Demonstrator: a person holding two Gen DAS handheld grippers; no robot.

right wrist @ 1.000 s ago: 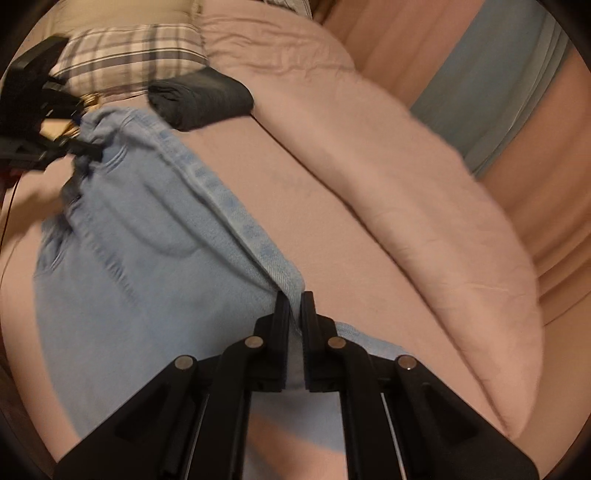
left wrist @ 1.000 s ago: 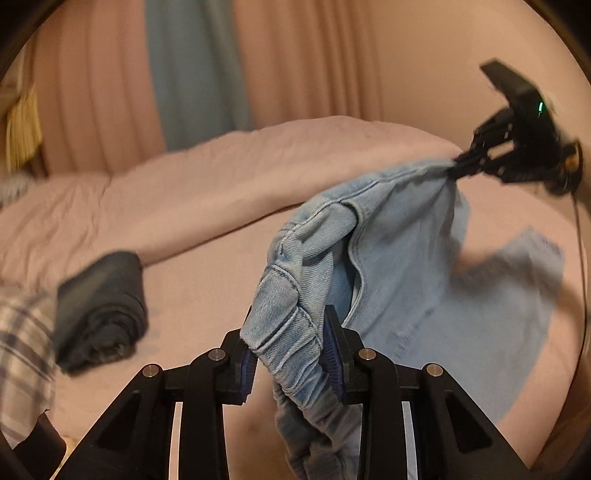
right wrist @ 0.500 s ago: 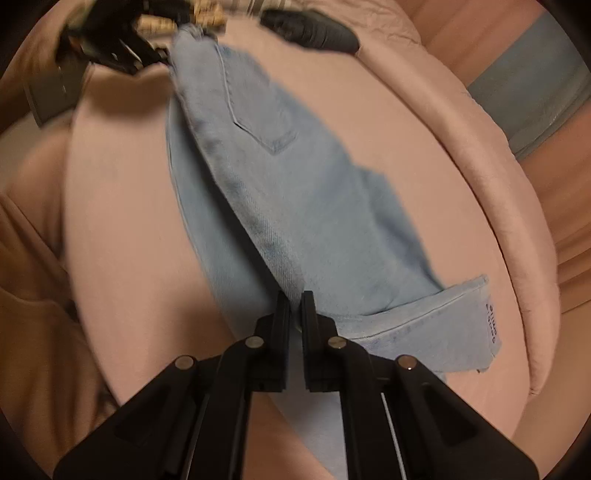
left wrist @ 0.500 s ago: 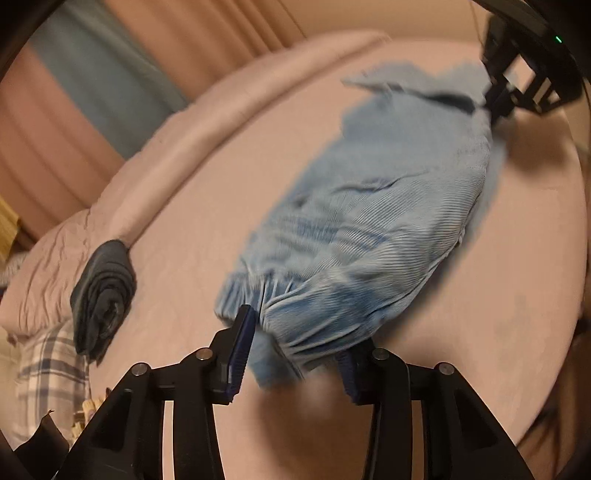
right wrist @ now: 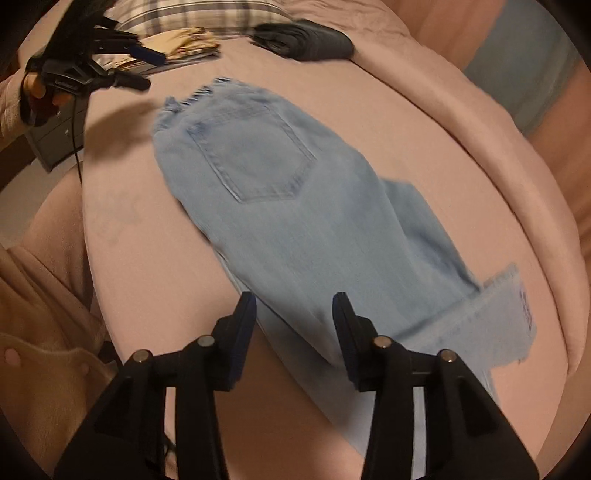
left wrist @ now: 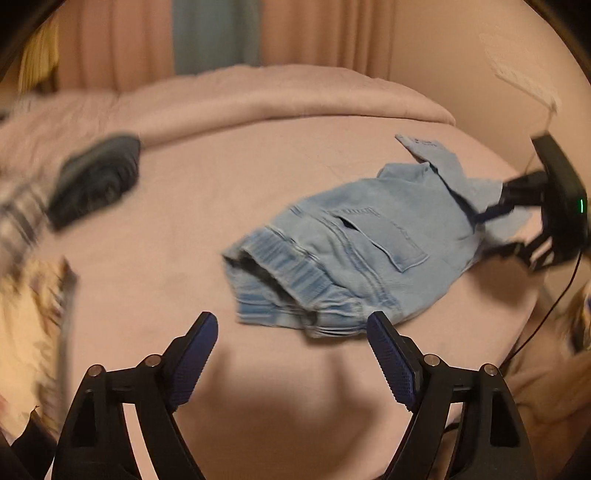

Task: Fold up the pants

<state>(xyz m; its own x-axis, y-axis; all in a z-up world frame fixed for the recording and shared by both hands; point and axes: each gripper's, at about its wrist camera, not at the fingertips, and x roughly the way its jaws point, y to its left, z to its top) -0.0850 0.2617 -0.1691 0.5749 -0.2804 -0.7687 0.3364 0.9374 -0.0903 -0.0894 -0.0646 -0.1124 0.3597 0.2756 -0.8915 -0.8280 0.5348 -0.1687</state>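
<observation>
1. Left wrist view: the pants [left wrist: 354, 254] lie flat on the pink bed [left wrist: 177, 229], waistband end just ahead of the left gripper [left wrist: 291, 354]; its jaws are swinging wide apart with nothing between them, clear of the denim

2. Right wrist view: the right gripper [right wrist: 293, 325] sits over the opposite, leg end; its jaws are opening, part-way apart, cloth running between them but the pads look off it

3. The long axis runs from one gripper to the other, pocket side up, a leg cuff flipped out to the right in the right wrist view

4. Judgement: each hand is nearest its own end, so the next fold likely brings one end over the other

5. Containers: none in sight; a dark folded garment [right wrist: 306, 40] rests near the plaid pillow [right wrist: 192, 14]
</observation>
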